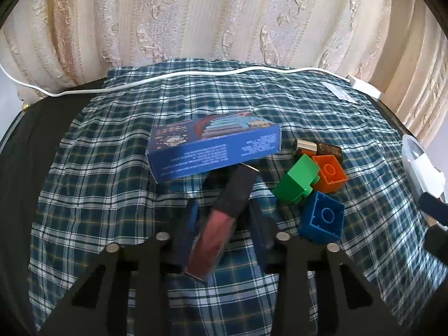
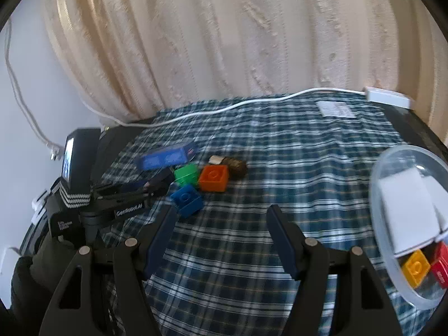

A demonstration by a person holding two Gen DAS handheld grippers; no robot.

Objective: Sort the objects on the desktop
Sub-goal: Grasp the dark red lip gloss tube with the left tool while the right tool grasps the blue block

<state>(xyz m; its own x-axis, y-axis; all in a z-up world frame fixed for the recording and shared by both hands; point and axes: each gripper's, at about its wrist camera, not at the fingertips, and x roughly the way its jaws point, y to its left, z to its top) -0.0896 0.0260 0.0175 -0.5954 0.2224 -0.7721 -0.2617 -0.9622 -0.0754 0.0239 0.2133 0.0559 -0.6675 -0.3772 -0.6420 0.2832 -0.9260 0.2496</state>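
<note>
My left gripper (image 1: 224, 210) is shut on a red lip gloss tube (image 1: 221, 218) with a black cap, held over the plaid cloth (image 1: 112, 184). A blue box (image 1: 212, 147) lies just beyond it. Green (image 1: 296, 182), orange (image 1: 330, 173) and blue (image 1: 322, 218) bricks and a brown-gold lipstick (image 1: 319, 147) sit to its right. My right gripper (image 2: 221, 224) is open and empty above the cloth, right of the blue brick (image 2: 186, 200). The left gripper (image 2: 131, 193) shows at the left of the right wrist view.
A clear plastic bowl (image 2: 378, 196) at the right holds a white box (image 2: 406, 215), a yellow brick (image 2: 415, 267) and red bricks (image 2: 441, 263). A white cable (image 1: 168, 78) and charger (image 2: 387, 96) lie along the cloth's far edge before cream curtains. A paper label (image 2: 336, 109) lies far right.
</note>
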